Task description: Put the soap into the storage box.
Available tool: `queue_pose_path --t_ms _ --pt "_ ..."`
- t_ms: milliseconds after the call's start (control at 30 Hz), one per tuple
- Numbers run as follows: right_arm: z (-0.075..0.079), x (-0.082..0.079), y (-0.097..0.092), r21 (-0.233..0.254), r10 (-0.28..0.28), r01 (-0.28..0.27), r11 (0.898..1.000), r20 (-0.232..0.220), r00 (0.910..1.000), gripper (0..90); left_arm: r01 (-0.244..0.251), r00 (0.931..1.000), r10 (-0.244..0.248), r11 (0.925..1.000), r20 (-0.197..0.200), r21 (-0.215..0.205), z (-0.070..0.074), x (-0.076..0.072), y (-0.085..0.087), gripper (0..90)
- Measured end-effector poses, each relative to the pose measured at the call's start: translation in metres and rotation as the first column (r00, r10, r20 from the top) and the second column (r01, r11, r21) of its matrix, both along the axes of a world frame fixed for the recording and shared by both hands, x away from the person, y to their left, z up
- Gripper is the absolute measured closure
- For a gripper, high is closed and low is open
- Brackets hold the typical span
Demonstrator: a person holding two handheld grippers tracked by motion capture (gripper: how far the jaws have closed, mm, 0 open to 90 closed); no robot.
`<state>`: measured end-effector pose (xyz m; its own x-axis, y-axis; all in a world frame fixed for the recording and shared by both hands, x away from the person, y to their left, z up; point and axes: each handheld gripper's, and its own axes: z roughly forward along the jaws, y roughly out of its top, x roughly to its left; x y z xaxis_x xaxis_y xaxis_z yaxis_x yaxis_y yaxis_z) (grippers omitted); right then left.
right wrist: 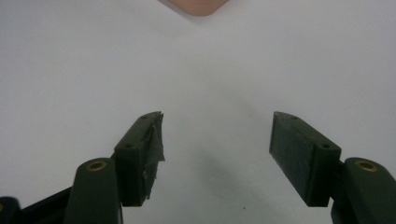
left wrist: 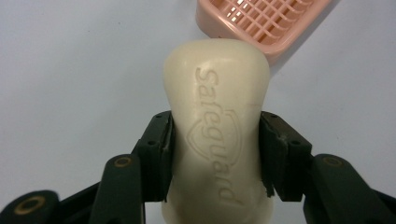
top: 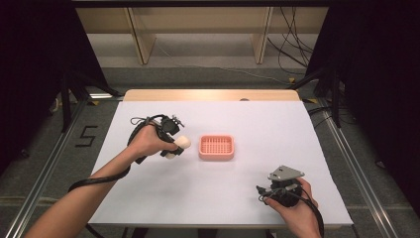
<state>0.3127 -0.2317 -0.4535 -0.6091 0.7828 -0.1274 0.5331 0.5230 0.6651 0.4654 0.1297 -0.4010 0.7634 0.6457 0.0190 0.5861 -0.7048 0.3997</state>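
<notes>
Bare white table (top: 257, 193) all around; only the pink tray (top: 216, 147) obstructs.

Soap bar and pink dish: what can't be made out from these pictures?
- Soap bar, left gripper view: near end cut off by the bottom edge; sides covered by the fingers.
- Pink dish, same view: far part cut off by the top edge.
- Right gripper view: the dish's corner alone shows at the top edge.

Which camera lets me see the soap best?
The left gripper view. There the cream, oval bar of soap is big and close, clamped between the left tool's black jaws, with "safeguard" stamped on it. The high view shows the soap as a small pale lump beside the pink plastic soap dish.
</notes>
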Motion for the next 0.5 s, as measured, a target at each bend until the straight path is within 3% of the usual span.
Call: queue_pose_path --t_ms 500 --pt "-0.0003 -0.0001 0.0 0.002 -0.003 0.003 1.0 -0.001 1.0 35.5 0.013 0.9999 -0.013 0.9999 -0.007 0.006 0.0007 0.0045 -0.0106 48.8"
